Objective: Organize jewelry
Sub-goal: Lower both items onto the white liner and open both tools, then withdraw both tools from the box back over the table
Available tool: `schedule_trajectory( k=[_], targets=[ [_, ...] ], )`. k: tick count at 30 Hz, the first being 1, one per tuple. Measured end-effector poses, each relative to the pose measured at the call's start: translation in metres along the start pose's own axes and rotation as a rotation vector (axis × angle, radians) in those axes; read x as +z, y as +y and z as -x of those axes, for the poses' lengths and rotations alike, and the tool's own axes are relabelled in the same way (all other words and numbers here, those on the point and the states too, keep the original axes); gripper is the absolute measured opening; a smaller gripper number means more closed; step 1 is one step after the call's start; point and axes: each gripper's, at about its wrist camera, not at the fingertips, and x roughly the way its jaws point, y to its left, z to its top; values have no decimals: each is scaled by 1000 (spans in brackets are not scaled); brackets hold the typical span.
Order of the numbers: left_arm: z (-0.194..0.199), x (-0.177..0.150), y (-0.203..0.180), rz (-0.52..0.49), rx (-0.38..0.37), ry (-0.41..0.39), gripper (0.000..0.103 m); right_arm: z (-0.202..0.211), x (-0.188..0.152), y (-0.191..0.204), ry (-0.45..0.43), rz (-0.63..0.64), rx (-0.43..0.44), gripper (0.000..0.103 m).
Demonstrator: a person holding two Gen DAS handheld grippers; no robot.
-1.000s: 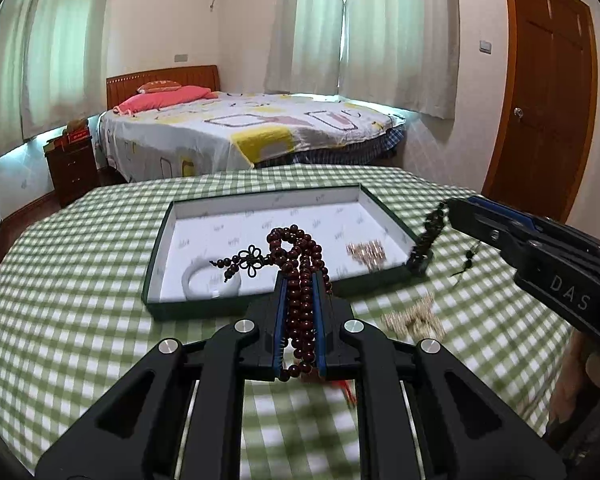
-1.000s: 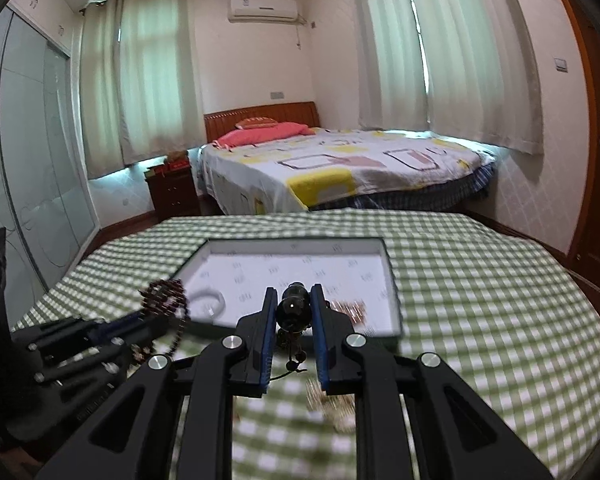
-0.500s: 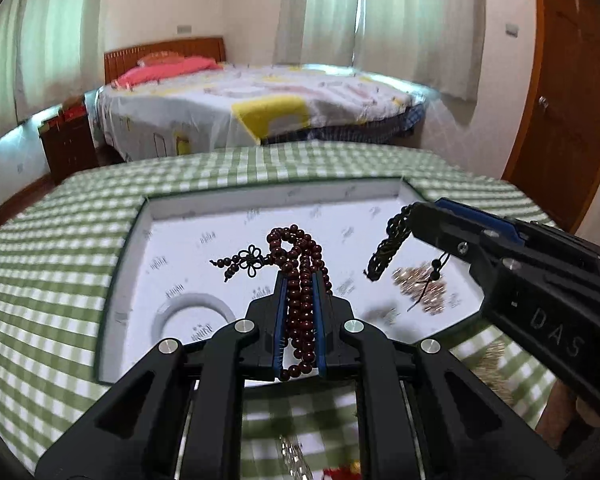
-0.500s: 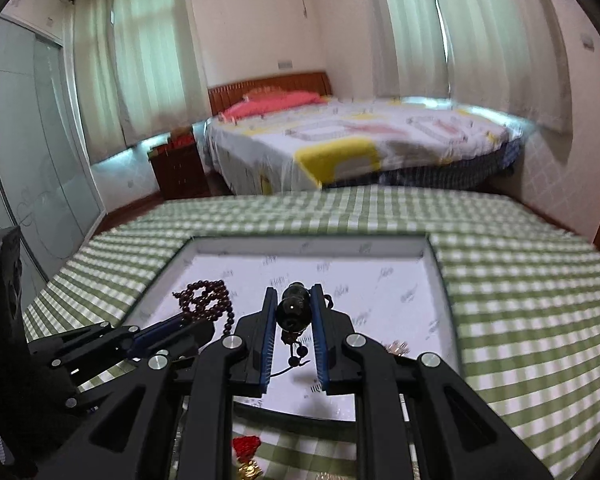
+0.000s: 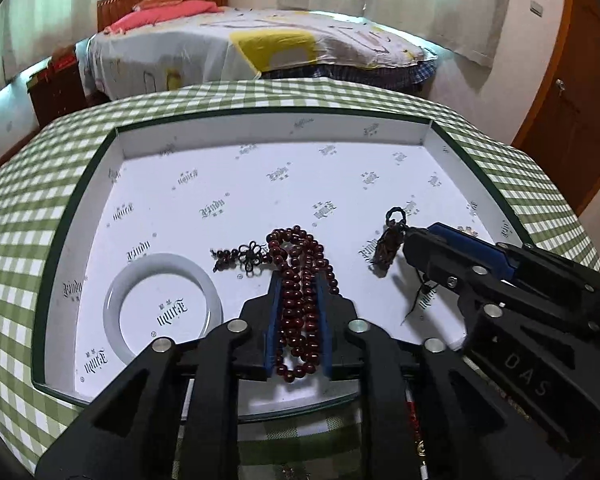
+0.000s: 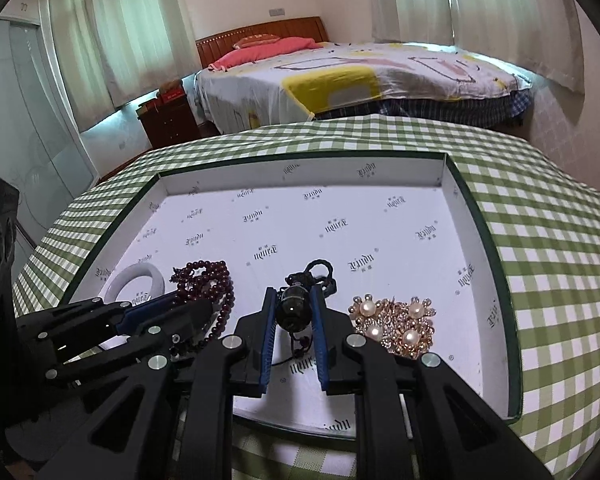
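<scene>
In the left wrist view, a shallow box point(image 5: 76, 208) with a dark green rim and a white printed lining fills the middle of the frame, sitting on a green-checked tabletop point(image 5: 20, 208). A pale white bangle point(image 5: 112, 300) lies flat on the lining at lower left. The left hand-held gripper point(image 5: 298, 292), at bottom centre, pinches a dark red bead strand point(image 5: 300, 280) between its blue-padded fingers; the strand's loops and black knot tassel spill forward over the lining. At centre right, the right hand-held gripper point(image 5: 410, 246) reaches in from the right edge, with a dark beaded piece point(image 5: 390, 244) at its tip and thin cords trailing below. A red-and-gold item lies on the cloth at the bottom edge, partly hidden by the gripper frame. A bed point(image 5: 260, 44) stands behind the tabletop, and a wooden door point(image 5: 572, 100) is at upper right.

In the right wrist view, the same box point(image 6: 500, 280) occupies the centre. The right hand-held gripper point(image 6: 294, 308) closes on the dark beaded piece point(image 6: 294, 310), a round dark bead with a black cord loop rising ahead of it. Just right of it, inside the box, rests a gold cluster with pearls point(image 6: 394, 326). At lower left, the left hand-held gripper point(image 6: 204, 308) holds the red bead strand point(image 6: 208, 284) over the lining, with the bangle point(image 6: 138, 278) beyond it, partly covered by that gripper.
</scene>
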Motion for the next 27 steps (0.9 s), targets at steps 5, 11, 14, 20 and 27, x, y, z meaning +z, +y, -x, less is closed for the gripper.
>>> schedule_trajectory(
  k=[5,11,14,20,27],
  targets=[
    [0,0,1,11,13,-4,41,3,0,-4,-6,-12,-2,25],
    [9,-1,7,21,21,-20,53,12,1,-9,-27,-25,-10,38],
    [23,-1,3,-11,42,-60,60,22,3,-7,-52,-22,-16,38],
    [54,3,3,-3,38,-124,63,49,5,-1,-105,-12,-27,38],
    [96,-6,1,-4,51,-206,64,88,-1,6,-169,-5,-43,40]
  ],
)
